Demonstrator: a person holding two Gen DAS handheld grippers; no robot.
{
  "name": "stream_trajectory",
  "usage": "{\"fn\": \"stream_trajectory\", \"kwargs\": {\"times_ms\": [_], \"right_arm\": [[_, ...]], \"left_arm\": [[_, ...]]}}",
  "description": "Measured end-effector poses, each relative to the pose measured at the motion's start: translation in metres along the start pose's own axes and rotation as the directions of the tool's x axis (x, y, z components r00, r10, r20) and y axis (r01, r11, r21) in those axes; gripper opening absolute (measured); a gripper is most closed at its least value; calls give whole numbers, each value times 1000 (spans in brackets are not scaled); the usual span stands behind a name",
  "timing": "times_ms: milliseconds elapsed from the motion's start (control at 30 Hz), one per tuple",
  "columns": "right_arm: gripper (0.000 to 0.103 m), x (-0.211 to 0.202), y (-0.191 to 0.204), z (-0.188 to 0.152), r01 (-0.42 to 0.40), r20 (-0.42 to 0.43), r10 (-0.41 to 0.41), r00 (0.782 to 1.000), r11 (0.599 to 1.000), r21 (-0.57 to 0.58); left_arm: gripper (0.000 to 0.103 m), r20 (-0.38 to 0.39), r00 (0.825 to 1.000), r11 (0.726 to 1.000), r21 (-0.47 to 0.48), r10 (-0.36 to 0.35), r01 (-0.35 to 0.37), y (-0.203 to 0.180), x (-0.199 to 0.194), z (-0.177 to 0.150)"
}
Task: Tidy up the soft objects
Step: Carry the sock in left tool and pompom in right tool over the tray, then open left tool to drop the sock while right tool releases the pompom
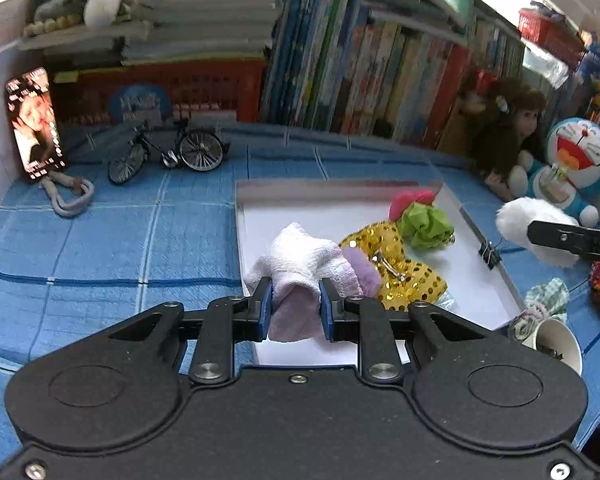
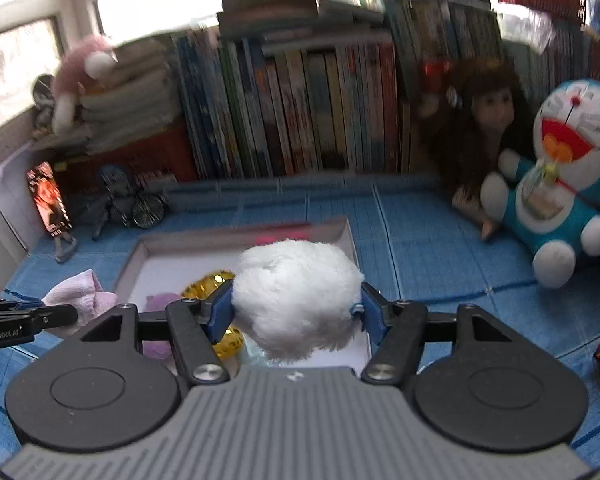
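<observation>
White fluffy pompom (image 2: 296,300) bulges from the right gripper (image 2: 294,312); the left gripper (image 1: 296,306) pinches a pale pink knitted sock (image 1: 300,268). Both hang above the shallow white cardboard tray (image 1: 475,236), so I judge a loose pinch could drop either outside it.

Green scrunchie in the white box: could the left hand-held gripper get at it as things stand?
Probably not yet: the left hand-held gripper is shut on a pale sock. The path to the green scrunchie in the white box looks open otherwise.
</observation>
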State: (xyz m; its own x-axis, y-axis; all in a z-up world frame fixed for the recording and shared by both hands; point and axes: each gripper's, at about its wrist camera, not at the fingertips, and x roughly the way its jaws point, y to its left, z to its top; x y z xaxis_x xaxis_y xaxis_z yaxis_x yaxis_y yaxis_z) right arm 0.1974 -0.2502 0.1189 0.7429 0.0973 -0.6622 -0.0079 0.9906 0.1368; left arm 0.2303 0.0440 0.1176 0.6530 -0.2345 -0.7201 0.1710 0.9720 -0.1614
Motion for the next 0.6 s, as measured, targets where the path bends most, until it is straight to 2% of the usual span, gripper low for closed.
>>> {"fn": "stream_trajectory", "kwargs": {"times_ms": [233, 600], "right_arm": [[67, 37, -12, 5, 13, -100, -4, 995, 996, 92], [67, 66, -9, 8, 22, -171, -4, 985, 995, 101]], "left_arm": [[23, -77, 997, 1000, -19, 21, -22, 1, 34, 10], [23, -154, 988, 999, 41, 18, -11, -16, 71, 27]]}}
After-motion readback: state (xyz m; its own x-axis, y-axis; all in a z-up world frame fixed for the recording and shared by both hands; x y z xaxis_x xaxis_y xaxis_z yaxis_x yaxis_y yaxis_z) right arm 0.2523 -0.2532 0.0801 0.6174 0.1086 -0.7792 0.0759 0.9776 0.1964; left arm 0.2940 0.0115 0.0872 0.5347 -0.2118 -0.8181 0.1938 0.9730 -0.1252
